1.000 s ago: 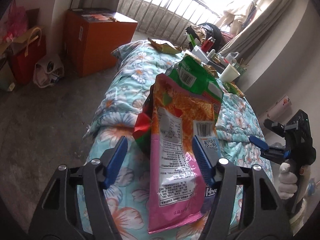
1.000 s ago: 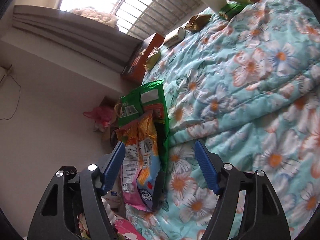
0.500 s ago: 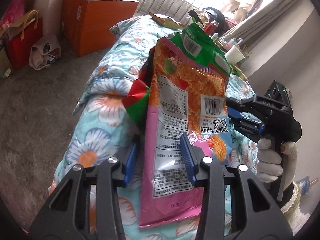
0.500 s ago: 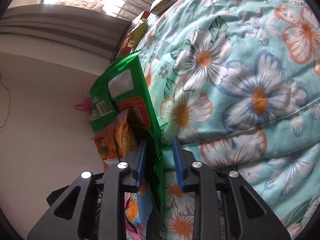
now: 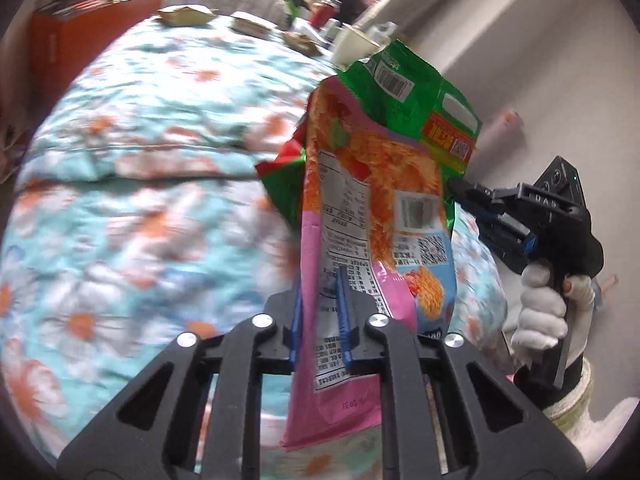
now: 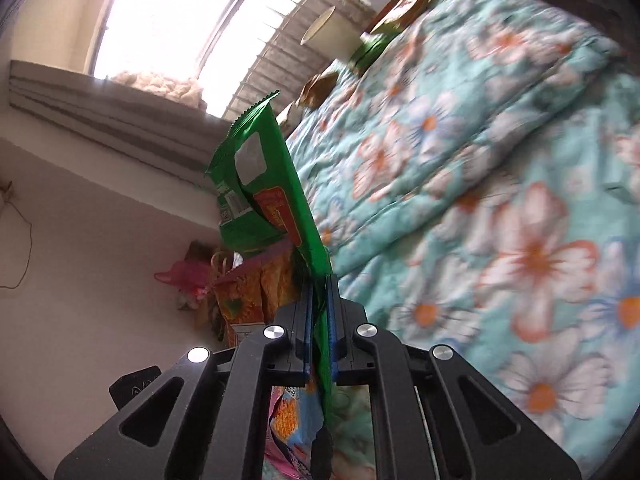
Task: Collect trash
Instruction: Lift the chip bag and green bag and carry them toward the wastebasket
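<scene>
Floral bedspread (image 5: pixel 140 128) behind gripped snack bags (image 5: pixel 372 216)

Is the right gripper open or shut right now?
Shut: the right gripper pinches the green wrapper between its blue pads.

A bed under a turquoise quilt (image 5: pixel 152 152) printed with orange and white flowers fills most of the scene. At its far end, bright daylight pours through a large window (image 6: pixel 168 20) with a railing (image 6: pixel 276 60) below it and a grey curtain (image 6: pixel 108 116) at its side. An orange cabinet (image 5: pixel 76 32) stands far left of the bed, and a plain pale wall (image 5: pixel 540 60) rises on the right.
</scene>
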### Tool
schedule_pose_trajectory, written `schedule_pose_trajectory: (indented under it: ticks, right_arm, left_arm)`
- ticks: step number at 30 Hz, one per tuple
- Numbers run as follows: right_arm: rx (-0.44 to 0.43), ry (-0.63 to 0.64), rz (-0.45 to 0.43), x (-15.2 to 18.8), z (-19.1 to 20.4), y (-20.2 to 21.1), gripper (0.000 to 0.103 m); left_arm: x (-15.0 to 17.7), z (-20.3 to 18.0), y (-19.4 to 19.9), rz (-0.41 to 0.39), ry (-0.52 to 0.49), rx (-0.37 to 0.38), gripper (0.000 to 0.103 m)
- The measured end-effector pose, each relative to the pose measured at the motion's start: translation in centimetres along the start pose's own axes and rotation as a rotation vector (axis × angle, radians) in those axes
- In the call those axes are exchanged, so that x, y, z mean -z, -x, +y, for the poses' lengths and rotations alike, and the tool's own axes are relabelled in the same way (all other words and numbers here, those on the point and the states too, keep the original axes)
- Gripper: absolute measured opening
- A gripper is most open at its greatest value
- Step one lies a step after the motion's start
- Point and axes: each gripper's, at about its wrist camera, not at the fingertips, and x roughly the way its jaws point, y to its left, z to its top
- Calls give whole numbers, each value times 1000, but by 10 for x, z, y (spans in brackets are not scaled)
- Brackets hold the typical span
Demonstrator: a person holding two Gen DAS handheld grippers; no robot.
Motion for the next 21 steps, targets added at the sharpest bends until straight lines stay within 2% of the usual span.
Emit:
schedule_pose_trajectory:
  ticks: [5,8,11,14,15,17,19,21]
  right_arm:
    - [105,-46,-118,-7,-39,59,6]
    - [146,-66,-149,-9,-58,85,6]
    - [146,-71,-133,-15,-63,86,6]
    - [136,-74,-84,-12,-73,93,7]
    - [136,-82,-74,-13,-71,90,10]
    - [118,-116,-55,-13,-74,82,10]
    - [71,-162,-54,-12,-82,75,11]
    - [39,-191,-57,-12,-89,71,22]
  left_arm:
    - [4,-18,-4,-4,-50,32,2]
    - [0,-10,8,-58,-26,-14,2]
    - [-7,11,21,-96,34,-70,2]
    - [-13,27,18,-41,99,-84,3]
    - [-13,31,17,-26,119,-83,4]
    - [-17,37,12,0,149,-57,16]
    - [-20,42,9,19,199,-12,42]
    - [-17,42,7,28,233,9,44]
